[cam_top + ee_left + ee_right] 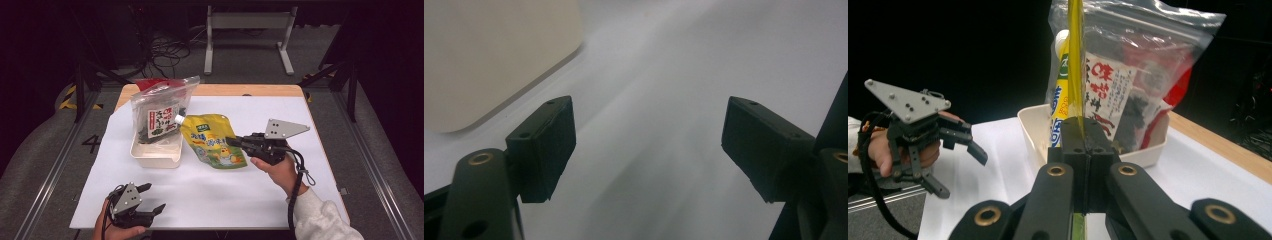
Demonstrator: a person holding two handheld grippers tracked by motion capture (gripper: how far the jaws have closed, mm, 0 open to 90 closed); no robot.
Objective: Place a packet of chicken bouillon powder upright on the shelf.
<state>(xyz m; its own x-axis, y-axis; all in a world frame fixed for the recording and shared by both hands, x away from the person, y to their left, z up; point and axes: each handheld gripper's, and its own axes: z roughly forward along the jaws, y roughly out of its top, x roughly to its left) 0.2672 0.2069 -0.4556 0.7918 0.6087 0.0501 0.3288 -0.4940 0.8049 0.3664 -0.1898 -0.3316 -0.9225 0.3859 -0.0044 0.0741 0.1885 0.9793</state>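
The yellow spouted pouch (214,141) at frame center carries a cartoon chick and unreadable characters; the clear seaweed bag (159,111) standing in the white tray (156,156) shows red Asian script. The right hand-held gripper (234,141) pinches the pouch's edge, jaws pressed together. At lower left, the left hand-held gripper (151,199) is spread and holds nothing, its hand partly cut off above the white counter (250,200).

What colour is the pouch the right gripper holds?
Yellow pouch, green trim, white cap; clearest in the high view.
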